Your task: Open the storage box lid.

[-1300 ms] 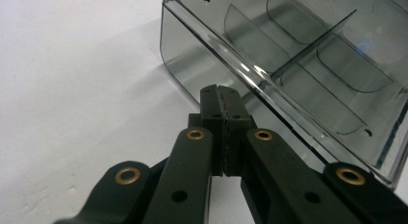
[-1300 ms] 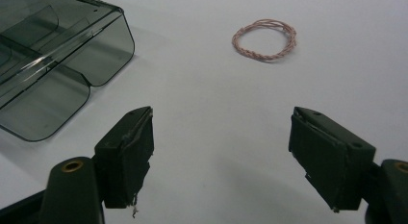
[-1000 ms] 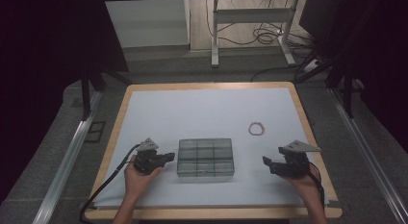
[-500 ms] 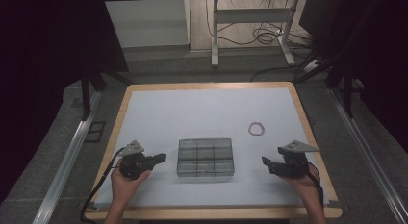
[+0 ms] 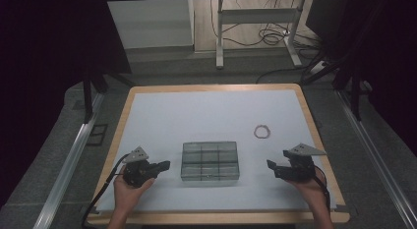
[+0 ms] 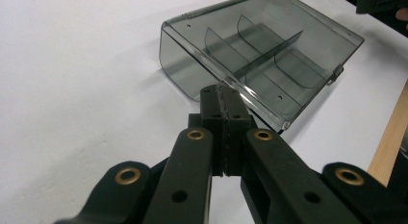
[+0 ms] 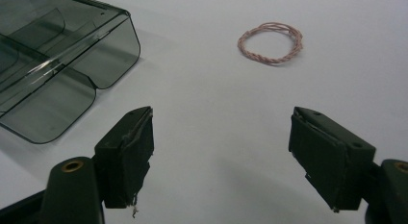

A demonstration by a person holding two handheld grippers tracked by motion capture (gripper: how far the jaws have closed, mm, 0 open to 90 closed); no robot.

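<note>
A smoky clear plastic organiser box (image 5: 210, 161) with inner dividers lies shut on the white table top near its front middle; the same box (image 6: 262, 56) appears ahead of the left gripper's jaws, and its corner (image 7: 62, 75) sits at the upper left of the right gripper view. A small pink twisted cord ring (image 5: 262, 131) lies to the box's right, also the ring (image 7: 270, 42) beyond the right jaws. My left gripper (image 5: 164, 165) is left of the box, apart from it, jaws pressed together and empty (image 6: 223, 96). My right gripper (image 5: 271, 167) is right of the box, jaws wide apart (image 7: 221, 152), nothing between them.
The white mat (image 5: 206, 116) covers a wooden-edged table (image 5: 223, 87). Metal rails (image 5: 69, 165) run along both sides on the floor. A metal stand and loose cables (image 5: 265, 37) are beyond the far edge.
My left gripper has drawn away leftward from the box and now sits a short gap from it. The right gripper, the box and the ring have stayed put.
</note>
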